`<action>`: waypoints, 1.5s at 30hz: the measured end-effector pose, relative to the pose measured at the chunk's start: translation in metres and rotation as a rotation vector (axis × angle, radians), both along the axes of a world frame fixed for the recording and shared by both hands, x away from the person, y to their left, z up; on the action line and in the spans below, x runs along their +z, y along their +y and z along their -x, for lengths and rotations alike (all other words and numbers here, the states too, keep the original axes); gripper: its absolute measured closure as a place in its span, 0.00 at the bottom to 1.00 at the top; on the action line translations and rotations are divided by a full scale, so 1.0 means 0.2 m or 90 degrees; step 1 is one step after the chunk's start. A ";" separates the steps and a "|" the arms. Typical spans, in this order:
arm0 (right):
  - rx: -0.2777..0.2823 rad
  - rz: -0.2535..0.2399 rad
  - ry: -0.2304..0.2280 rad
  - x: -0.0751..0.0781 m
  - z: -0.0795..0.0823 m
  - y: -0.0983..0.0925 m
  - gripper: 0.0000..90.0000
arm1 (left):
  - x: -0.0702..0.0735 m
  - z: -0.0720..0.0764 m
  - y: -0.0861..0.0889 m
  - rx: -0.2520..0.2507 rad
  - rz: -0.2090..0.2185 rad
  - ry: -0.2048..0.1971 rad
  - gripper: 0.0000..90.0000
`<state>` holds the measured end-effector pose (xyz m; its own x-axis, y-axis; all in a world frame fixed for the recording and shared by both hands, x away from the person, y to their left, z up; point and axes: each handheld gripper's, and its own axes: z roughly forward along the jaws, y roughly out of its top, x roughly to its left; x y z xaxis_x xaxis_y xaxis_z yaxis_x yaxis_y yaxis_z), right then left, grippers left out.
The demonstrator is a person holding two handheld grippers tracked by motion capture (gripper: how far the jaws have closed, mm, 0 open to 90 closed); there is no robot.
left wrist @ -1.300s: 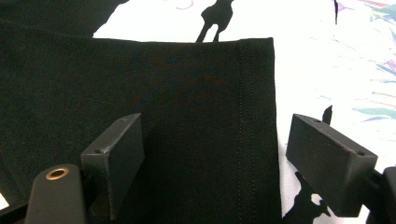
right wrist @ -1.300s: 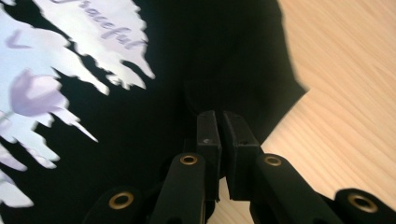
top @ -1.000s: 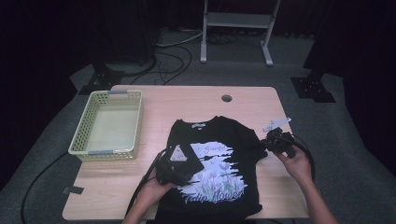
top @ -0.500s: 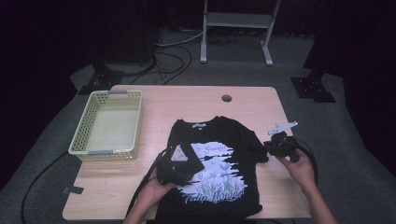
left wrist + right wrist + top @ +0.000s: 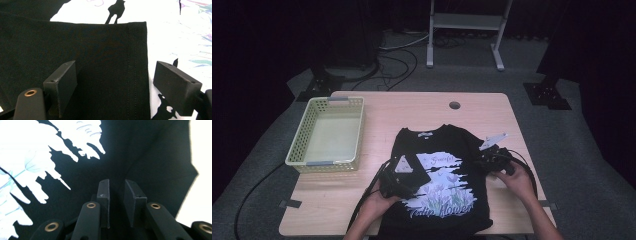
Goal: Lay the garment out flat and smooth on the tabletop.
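A black T-shirt point(image 5: 447, 142) with a white flower print lies flat on the wooden table point(image 5: 412, 107). My left gripper point(image 5: 401, 176) rests on the shirt's left side. Its jaws stand wide open over the folded-in black sleeve point(image 5: 105, 55), which lies across the print; the left gripper point(image 5: 118, 85) holds nothing. My right gripper point(image 5: 492, 160) sits low over the shirt's right edge. In the right gripper view the right gripper point(image 5: 117, 192) has a narrow gap between its jaws, which have just been opening, with no cloth pinched there and black fabric point(image 5: 140, 155) beyond.
A pale yellow mesh basket point(image 5: 302, 135) stands at the table's left. A small round hole point(image 5: 454, 105) is in the tabletop near its far edge. Cables trail from both grippers toward the near edge. A metal stand point(image 5: 464, 22) is on the floor behind the table.
My right gripper has moved left and down, from beside the shirt's right edge onto the shirt. The left gripper has not moved.
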<state>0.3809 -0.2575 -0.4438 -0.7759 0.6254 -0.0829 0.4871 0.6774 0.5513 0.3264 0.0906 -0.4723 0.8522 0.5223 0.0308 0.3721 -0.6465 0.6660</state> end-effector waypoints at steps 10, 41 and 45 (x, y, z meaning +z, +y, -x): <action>-0.035 0.023 0.014 -0.05 -0.06 -0.03 0.83 | 0.00 0.00 0.00 -0.006 0.003 0.000 0.20; -0.187 0.060 -0.066 -0.01 -0.10 -0.24 0.79 | -0.01 -0.03 0.00 0.001 0.016 -0.003 0.20; -0.156 0.030 -0.051 0.01 -0.08 -0.21 0.76 | -0.01 -0.03 0.00 -0.001 0.014 -0.005 0.20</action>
